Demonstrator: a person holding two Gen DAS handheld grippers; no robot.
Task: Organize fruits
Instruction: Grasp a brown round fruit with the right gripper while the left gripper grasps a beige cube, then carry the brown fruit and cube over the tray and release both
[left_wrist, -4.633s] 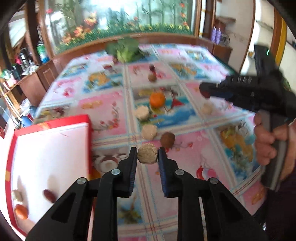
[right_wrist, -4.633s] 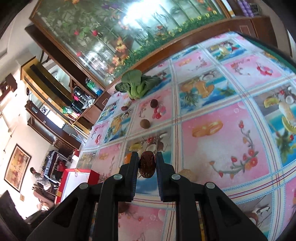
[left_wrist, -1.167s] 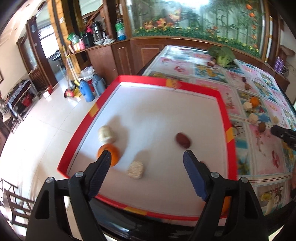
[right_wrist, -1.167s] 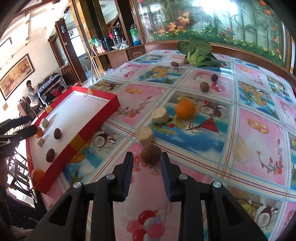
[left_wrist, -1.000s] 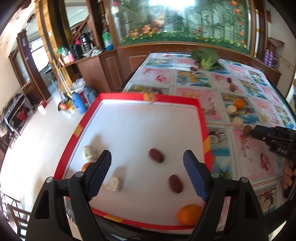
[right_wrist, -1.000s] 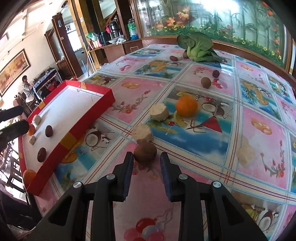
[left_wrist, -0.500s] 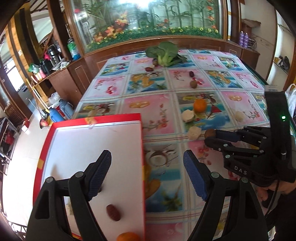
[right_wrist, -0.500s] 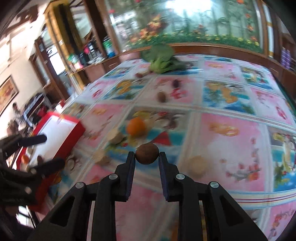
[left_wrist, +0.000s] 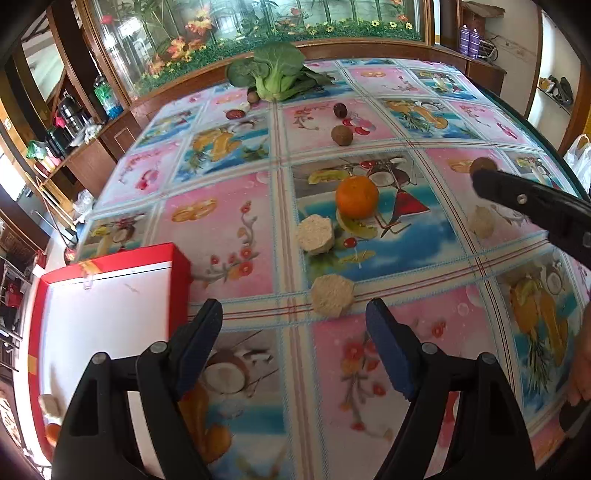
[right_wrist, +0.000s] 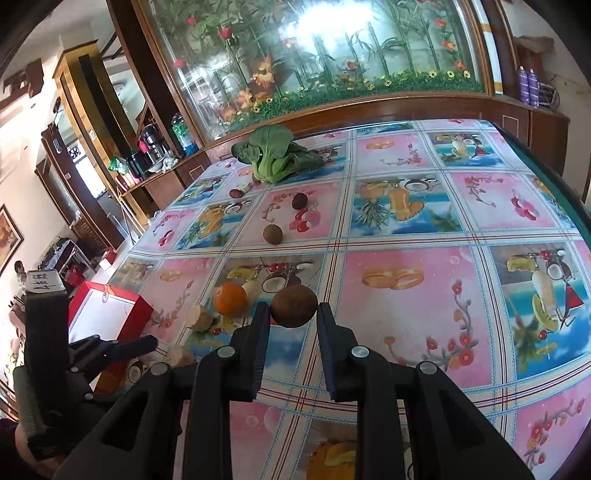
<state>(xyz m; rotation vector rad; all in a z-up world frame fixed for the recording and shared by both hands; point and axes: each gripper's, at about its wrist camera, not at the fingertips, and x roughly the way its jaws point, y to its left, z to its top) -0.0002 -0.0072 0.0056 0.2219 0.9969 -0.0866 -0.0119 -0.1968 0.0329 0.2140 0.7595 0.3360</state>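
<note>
Right hand-held gripper (right_wrist: 293, 319) — pinching a brown fruit (right_wrist: 293, 305) above the table (right_wrist: 406, 302). Left hand-held gripper (left_wrist: 293, 332) — spread, empty. Red tray (left_wrist: 110, 258): few pieces in. Loose beyond: beige chunks, orange (left_wrist: 357, 196), farther dark fruits.

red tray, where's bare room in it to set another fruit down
The red tray shows bare white floor across its far end, by the corner nearest the orange. Its near left corner holds a pale chunk, so that end is crowded.

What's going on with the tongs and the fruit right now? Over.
Right tongs shut on brown fruit, lifted off table. Left tongs open, empty, above beige chunk. Red tray at left. Nothing blocking.
</note>
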